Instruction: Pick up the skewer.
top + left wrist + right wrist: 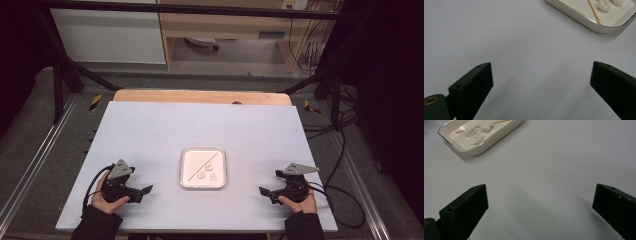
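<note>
A small white tray sits at the middle of the white table. A thin wooden stick lies slantwise in it, beside three white fluffy lumps. My left gripper rests low at the tray's left, open, holding nothing. My right gripper mirrors it at the tray's right, open too. In the left gripper view the wide jaws of the left gripper frame bare table, with the tray and stick at top right. For the right gripper, the tray and lumps lie at top left.
The white table top ends in a wooden strip at the back. Black frame bars stand at both far corners. Cables trail off the right side onto grey floor.
</note>
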{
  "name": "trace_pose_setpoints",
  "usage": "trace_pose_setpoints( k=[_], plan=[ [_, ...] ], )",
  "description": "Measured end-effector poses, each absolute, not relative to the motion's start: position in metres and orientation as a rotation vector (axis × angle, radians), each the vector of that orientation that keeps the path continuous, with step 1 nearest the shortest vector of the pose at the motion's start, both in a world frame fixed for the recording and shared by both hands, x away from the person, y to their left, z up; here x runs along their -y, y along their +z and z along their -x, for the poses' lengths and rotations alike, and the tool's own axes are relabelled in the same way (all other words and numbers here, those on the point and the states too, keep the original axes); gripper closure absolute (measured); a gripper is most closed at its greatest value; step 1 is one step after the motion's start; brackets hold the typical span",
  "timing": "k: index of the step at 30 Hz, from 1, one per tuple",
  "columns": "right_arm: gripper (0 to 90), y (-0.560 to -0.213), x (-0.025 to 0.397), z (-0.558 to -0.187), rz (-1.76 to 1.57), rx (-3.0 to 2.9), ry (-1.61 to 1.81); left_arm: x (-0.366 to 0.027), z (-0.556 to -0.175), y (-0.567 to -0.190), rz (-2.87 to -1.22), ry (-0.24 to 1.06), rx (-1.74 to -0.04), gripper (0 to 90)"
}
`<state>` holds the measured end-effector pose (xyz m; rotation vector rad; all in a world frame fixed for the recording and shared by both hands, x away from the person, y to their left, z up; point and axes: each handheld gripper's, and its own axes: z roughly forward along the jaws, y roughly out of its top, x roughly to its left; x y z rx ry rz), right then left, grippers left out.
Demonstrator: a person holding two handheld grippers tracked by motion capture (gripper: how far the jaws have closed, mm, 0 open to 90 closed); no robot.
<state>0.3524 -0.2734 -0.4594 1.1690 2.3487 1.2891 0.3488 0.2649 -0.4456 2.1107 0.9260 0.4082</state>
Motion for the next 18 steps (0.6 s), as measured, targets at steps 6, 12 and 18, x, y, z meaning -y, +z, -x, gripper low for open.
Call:
trace_pose_setpoints(
  k=[6, 12, 18],
  plan=[
    [0.7, -0.4593, 0.2731, -0.3516, -1.177, -2.347, 1.296, -0.2631, -0.3482, -0.4440, -2.125, 0.420, -0.911, 4.5],
    [0.8, -0.4600, 0.2722, -0.3519, -1.175, -2.351, 1.296, -0.2612, -0.3496, -0.4427, -2.122, 0.421, -0.912, 4.5],
    [0.7, -0.4593, 0.2728, -0.3521, -1.172, -2.352, 1.295, -0.2560, -0.3513, -0.4409, -2.132, 0.423, -0.906, 4.5]
  ],
)
